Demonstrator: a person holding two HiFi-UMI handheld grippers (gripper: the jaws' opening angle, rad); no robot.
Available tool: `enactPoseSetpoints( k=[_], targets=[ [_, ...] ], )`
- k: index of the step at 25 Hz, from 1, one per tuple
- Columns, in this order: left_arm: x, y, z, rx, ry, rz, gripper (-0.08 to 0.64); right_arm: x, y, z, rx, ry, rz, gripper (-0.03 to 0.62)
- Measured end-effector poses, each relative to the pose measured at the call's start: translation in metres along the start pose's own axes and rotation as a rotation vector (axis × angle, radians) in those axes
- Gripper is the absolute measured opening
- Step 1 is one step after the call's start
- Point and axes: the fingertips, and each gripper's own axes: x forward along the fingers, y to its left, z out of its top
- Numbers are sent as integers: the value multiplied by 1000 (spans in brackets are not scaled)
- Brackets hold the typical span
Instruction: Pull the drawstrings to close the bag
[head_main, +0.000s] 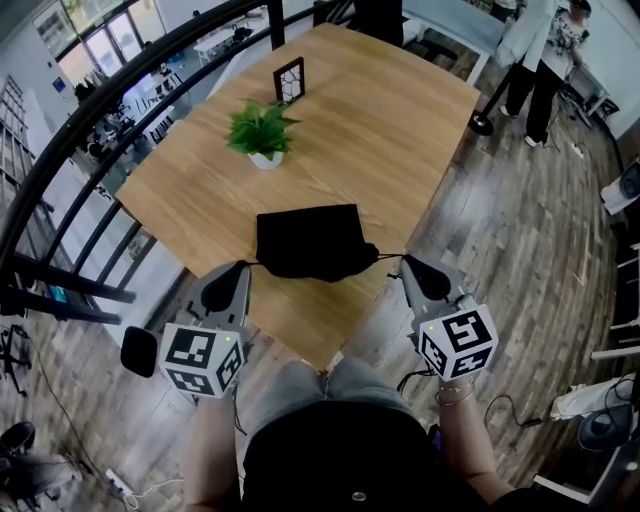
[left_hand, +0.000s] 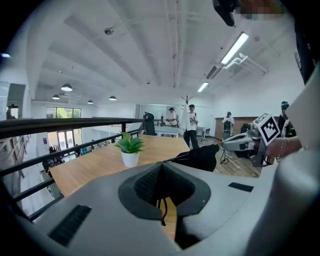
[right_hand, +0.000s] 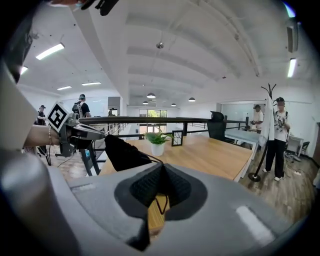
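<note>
Black bag (head_main: 308, 242) sits on the tabletop (head_main: 400, 130), potted plant (head_main: 262, 132) behind; left tongs (head_main: 245, 266) and right tongs (head_main: 405, 260) each pinch its drawstrings (head_main: 390, 257)

- Wooden table (head_main: 400, 130).
- Plant (head_main: 262, 133) in a white pot, upright on the table's far left part.
- Black lattice frame (head_main: 289, 80), upright beyond the plant and apart from it.
- Black railing (head_main: 90, 120) along the table's left side.
- Person (head_main: 540, 60) standing on the plank floor (head_main: 520, 230) past the table's far right corner.
- Coat stand (right_hand: 270, 95) just beside that person.
</note>
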Motion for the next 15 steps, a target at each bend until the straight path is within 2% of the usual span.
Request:
enactPoseSetpoints(
  k=[15],
  targets=[
    [-9, 7, 29, -36, -96, 38, 15, -20, -18, 29, 14, -90, -58, 3]
  ],
)
